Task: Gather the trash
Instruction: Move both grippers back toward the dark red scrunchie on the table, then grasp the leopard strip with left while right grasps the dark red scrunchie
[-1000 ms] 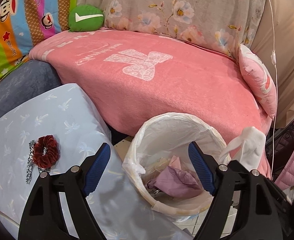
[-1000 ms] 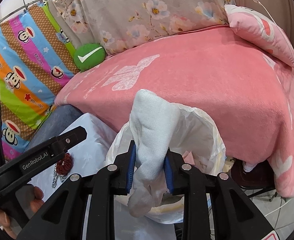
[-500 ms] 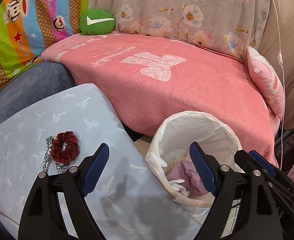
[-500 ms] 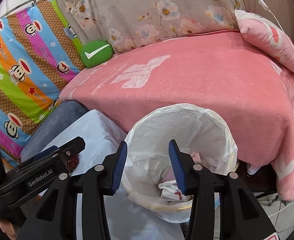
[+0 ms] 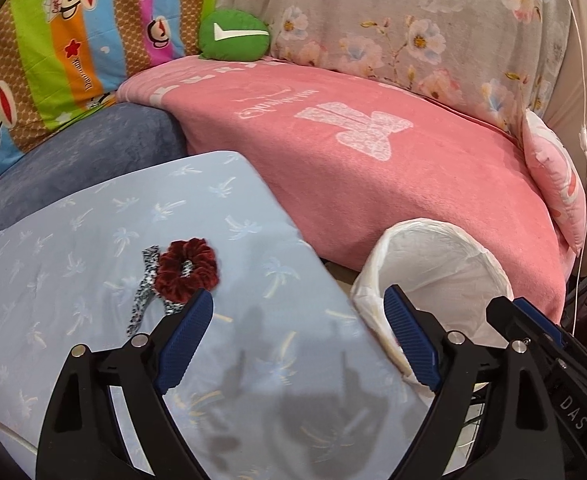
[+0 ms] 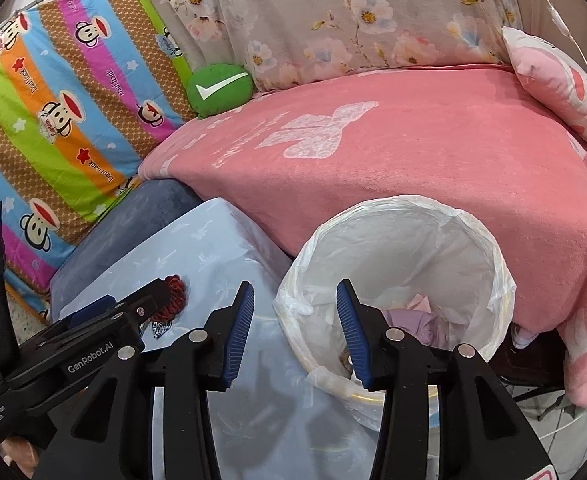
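Far left: striped monkey-print blanket, with a green cushion bearing a white check mark at its right edge. Below them, a light-blue cloth with a palm print covers a flat surface. On it lie a dark-red scrunchie and a spotted hair band, touching each other.

Left gripper hovers over the blue cloth, jaws spread wide, holding nothing – scrunchie sits just beyond its left fingertip.

Centre: pink blanket on the sofa, floral cover behind.

Right gripper is parted too, nothing between the pads, positioned over the near rim of the trash bin.

Bin is white-bag-lined, standing between blue cloth and pink blanket – purple and pink trash visible inside at the bottom.

Far right: pink pillow on the sofa end.
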{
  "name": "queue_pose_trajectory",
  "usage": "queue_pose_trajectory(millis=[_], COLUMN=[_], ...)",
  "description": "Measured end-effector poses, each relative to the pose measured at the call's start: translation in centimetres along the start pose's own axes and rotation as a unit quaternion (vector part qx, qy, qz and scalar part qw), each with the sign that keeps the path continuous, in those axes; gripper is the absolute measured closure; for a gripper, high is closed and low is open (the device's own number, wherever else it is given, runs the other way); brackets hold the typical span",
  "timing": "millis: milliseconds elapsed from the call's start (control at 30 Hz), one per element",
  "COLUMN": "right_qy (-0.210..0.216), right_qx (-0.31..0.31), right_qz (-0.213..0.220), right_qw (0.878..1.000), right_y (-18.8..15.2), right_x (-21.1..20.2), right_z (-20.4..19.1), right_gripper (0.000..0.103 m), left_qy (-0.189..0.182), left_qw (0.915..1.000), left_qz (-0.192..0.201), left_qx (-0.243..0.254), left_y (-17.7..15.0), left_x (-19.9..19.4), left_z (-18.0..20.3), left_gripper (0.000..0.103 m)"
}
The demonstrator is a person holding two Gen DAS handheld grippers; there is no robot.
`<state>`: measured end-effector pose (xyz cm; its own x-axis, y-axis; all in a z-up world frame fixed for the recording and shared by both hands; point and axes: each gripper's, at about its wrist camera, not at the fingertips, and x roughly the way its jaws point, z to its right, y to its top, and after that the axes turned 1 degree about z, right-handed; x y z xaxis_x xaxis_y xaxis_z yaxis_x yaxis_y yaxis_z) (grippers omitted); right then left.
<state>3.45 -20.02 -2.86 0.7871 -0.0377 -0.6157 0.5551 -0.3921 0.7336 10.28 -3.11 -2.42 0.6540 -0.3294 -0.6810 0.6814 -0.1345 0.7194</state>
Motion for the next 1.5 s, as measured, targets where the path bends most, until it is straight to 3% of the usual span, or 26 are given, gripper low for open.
queue_pose_trajectory(millis=[500,900,1233,1500], right_qy=[0.041,0.068,0.073,0.069], right_qx=[-0.052,-0.075,-0.086,-0.071], right_qz=[-0.041,-0.098,-0.134,-0.164], right_qw=[0.997,0.990,0.985,0.981], right_y=[-1.2,-1.7,-2.0,-2.8], right_x=[3.2,10.4,17.2,20.9], right_z=[-7.2,-13.2,-16.8,-16.4], right_gripper=[0.060,0.060,0.060,0.079], left_qy=[0.051,0.094,0.100,0.096], left_qw=[0.9972,0.9903,0.9875,0.9877], left_qz=[-0.002,-0.020,-0.030,-0.038], left_qx=[-0.054,-0.100,-0.118,-0.117], left_y=[-0.8,-1.4,-1.0,-0.9], left_x=[-0.3,1.3,3.4,4.8], left_z=[-7.7,-15.0,-17.5,-17.8], left_gripper=[0.020,0.020,0.020,0.020])
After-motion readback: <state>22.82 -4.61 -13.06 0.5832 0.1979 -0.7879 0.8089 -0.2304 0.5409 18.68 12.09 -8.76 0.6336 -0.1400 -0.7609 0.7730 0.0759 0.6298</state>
